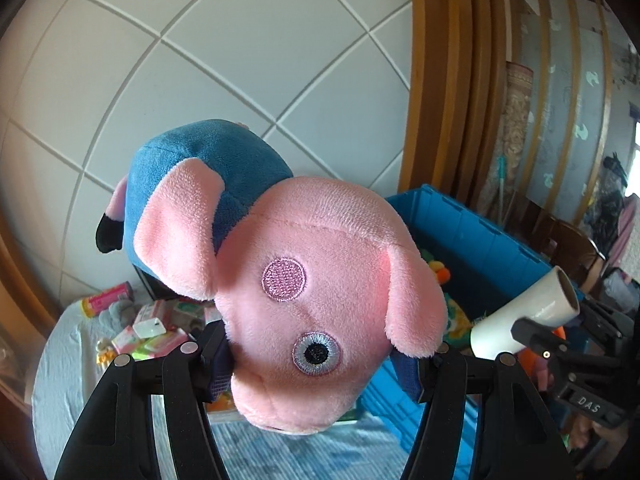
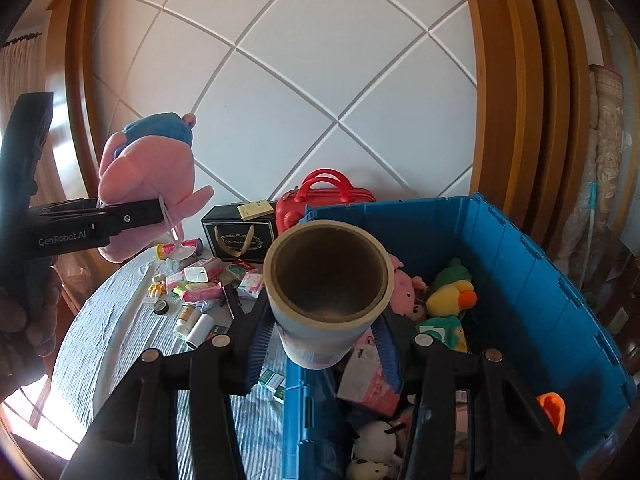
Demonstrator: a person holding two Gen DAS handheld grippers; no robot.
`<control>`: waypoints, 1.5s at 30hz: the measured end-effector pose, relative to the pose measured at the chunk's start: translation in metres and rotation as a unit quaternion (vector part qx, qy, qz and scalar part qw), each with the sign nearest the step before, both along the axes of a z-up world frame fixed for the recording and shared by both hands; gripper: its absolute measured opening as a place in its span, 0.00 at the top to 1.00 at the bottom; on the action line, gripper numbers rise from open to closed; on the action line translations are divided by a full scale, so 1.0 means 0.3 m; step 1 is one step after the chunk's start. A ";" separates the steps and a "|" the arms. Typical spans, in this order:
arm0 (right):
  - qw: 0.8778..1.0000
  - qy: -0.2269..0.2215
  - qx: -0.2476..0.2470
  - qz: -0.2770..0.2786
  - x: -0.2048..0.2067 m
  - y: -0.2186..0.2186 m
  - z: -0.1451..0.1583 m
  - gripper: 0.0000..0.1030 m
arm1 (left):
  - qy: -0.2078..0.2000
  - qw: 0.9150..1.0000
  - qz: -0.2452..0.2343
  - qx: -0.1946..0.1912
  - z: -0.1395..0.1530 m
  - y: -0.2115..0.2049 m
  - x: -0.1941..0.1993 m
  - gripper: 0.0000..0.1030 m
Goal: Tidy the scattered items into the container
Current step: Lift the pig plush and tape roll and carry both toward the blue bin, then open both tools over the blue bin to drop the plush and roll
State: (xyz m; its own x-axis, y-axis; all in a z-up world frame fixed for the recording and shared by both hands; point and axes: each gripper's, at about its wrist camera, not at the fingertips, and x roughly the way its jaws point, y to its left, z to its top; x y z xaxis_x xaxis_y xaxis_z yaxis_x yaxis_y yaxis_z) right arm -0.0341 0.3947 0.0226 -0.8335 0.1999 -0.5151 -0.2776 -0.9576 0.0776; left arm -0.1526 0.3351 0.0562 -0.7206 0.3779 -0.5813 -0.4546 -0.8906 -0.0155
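The pig (image 1: 316, 280), a pink plush in a blue top, hangs head-down in the left gripper (image 1: 320, 364), whose jaws are pressed into the sides of its head; it is in the air, above the near left edge of the bin (image 1: 472, 232) and the bed (image 1: 280, 448); from the right wrist view the same pig (image 2: 140, 172) shows at far left, pinched by the left gripper (image 2: 156, 212) with a white tag dangling below it; a gloved hand (image 2: 24, 312) grips that tool's handle at the left edge.

The roll (image 2: 328, 288), a white tube with a cardboard core, is clamped across its body in the right gripper (image 2: 328, 344), jaws narrow around it, open end toward the camera; it is held over the near left corner of the bin (image 2: 540, 280); in the left wrist view the roll (image 1: 524, 316) shows at the right, held by the right gripper (image 1: 536, 336) above the bin.

The bin is blue plastic, open, and sits at the right on the bed (image 2: 112, 344); inside lie a yellow duck (image 2: 452, 296), a small pink plush (image 2: 404, 288), a white dog (image 2: 376, 444) and an orange thing (image 2: 552, 408) at the near right wall.

On the bed left of the bin lie pink packets (image 2: 200, 280), a small bottle (image 2: 186, 320) and a white tube (image 2: 200, 330); farther back stand a black box (image 2: 240, 232) and a red case (image 2: 324, 196) against the white panelled wall (image 2: 320, 60).
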 end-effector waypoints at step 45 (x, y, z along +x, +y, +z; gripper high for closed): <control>0.997 -0.021 -0.022 -0.072 0.163 0.198 -0.068 0.00 | -0.053 0.994 -0.096 0.028 -0.019 0.377 -0.113 0.01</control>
